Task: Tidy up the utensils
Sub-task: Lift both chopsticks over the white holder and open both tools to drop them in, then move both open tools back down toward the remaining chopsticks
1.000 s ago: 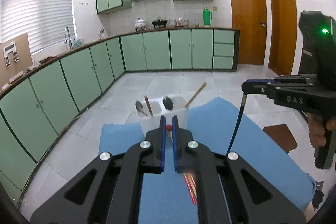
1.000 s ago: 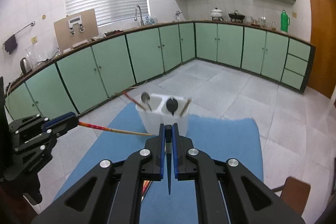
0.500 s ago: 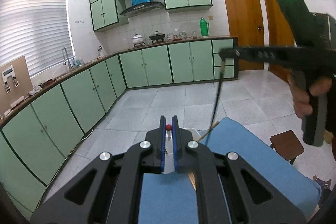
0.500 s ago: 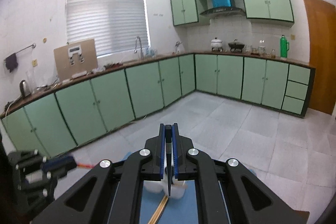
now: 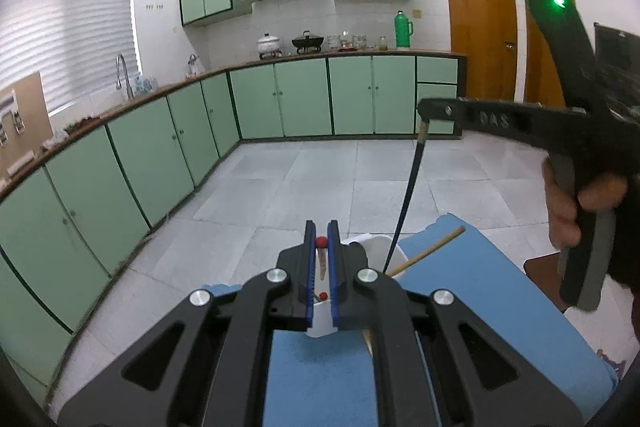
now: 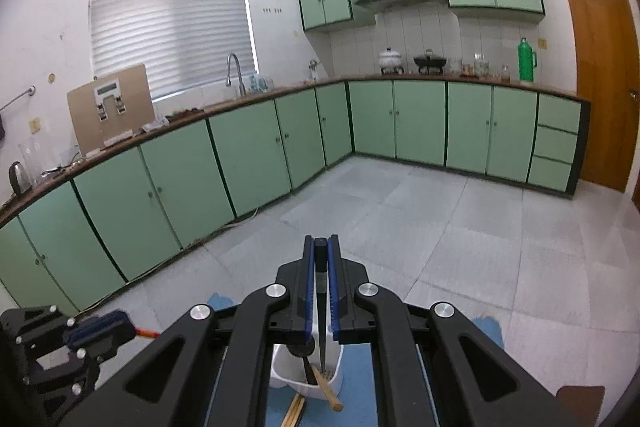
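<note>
Beyond the blue cloth's point(image 5: 480, 267) far edge at the bottom of both views, bare tiled floor point(image 5: 320, 179) runs open to the green cabinets point(image 6: 248, 155). Low centre, the left gripper point(image 5: 321, 243) pinches a red-tipped chopstick point(image 5: 321, 242) above the white utensil holder point(image 5: 376, 247). At the left view's right, the right gripper point(image 5: 422, 107) clamps a dark chopstick point(image 5: 406, 187) hanging into the holder. Only the right view shows the holder's compartments point(image 6: 316, 375) and loose chopsticks point(image 6: 294, 411) lying beside it

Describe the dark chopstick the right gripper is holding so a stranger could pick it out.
Start at the blue-covered table, then its white utensil holder. Hanging tip-down into it from the right gripper is the dark chopstick: black, unlike the tan wooden ones.
</note>
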The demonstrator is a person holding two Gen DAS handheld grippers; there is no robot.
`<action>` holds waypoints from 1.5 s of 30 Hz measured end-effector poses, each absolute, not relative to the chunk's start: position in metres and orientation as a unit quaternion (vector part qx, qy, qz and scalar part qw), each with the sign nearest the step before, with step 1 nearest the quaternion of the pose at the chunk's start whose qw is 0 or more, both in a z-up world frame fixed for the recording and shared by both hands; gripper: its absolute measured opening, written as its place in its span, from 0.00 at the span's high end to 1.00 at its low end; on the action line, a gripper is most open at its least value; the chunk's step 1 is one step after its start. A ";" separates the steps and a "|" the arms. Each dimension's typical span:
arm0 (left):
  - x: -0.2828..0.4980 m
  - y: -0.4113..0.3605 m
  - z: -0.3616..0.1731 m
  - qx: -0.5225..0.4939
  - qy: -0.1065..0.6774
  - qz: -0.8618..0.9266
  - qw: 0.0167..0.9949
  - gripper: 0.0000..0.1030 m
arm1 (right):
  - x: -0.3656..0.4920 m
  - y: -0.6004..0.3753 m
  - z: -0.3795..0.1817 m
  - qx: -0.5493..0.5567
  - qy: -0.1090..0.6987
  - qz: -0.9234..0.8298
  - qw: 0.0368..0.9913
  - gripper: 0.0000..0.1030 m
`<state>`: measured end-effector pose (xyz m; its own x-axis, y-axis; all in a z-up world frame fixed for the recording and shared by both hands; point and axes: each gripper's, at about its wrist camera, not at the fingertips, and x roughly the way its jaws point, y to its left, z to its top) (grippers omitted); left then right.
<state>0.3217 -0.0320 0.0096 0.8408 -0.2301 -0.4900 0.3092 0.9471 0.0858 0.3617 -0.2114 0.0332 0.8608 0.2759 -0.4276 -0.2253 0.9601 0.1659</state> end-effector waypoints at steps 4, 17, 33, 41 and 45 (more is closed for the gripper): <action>0.338 -0.029 -0.004 0.065 0.267 -0.140 0.951 0.92 | 0.358 -0.215 0.020 0.053 0.244 0.131 0.959 0.87; 0.280 -0.005 -0.019 0.013 0.248 -0.137 0.959 0.46 | 0.274 -0.261 0.004 0.090 0.219 0.089 0.967 0.23; 0.212 0.007 -0.161 0.020 0.354 -0.105 0.929 0.35 | 0.175 -0.234 -0.133 0.070 0.313 0.039 0.946 0.06; 0.197 0.020 -0.207 0.022 0.392 -0.084 0.916 0.35 | 0.158 -0.210 -0.185 0.063 0.367 0.042 0.927 0.06; 0.198 0.026 -0.213 0.020 0.398 -0.073 0.914 0.34 | 0.153 -0.193 -0.198 0.054 0.380 0.053 0.922 0.06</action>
